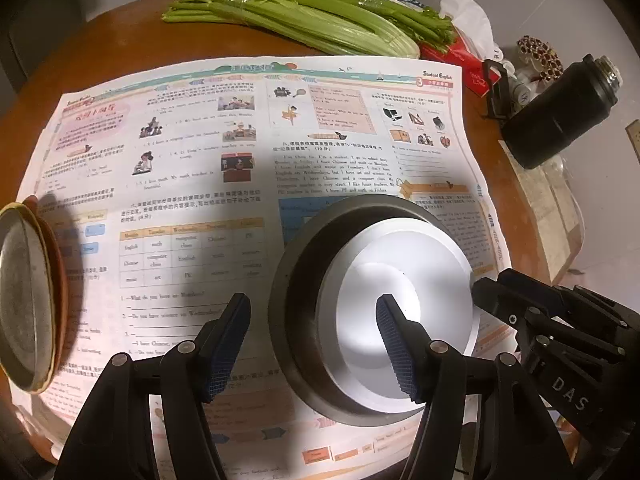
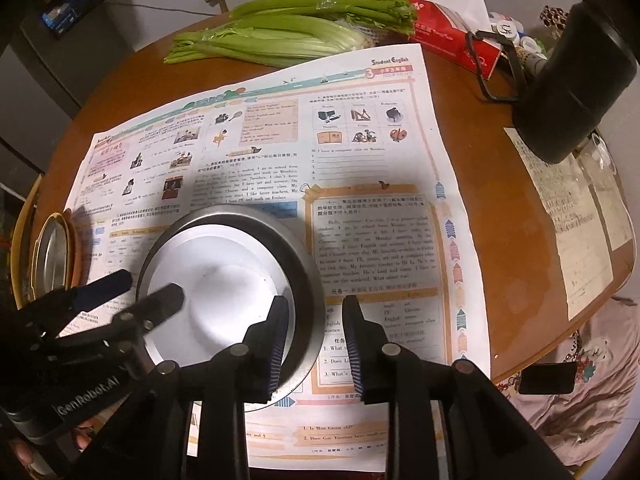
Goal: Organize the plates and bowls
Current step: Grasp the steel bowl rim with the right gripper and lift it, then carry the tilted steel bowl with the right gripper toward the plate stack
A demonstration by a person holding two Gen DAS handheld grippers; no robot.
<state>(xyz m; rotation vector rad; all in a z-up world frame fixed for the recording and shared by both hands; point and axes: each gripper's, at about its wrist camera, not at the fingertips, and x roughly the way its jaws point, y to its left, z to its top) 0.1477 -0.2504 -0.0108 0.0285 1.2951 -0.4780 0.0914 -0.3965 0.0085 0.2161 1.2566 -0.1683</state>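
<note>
Now both tools straddle the steel bowl's (image 1: 304,280) rim, unclamped.

We are holding our left tool (image 1: 312,344) above a printed newspaper sheet (image 1: 224,152) that is covering much of the round wooden table (image 1: 100,52), its jaws standing apart with nothing between the pads. One finger is hanging over the paper, the other over a white bowl (image 1: 400,300) that is sitting inside a dark metal bowl (image 1: 292,300). Our right tool (image 1: 492,296) is reaching in from the right, its tip touching or just beside the white bowl's rim. At the left edge, stacked plates (image 1: 28,300) are lying. Celery (image 1: 288,16), a red tissue box (image 1: 460,60) and a black flask (image 1: 560,112) are resting at the far side.
</note>
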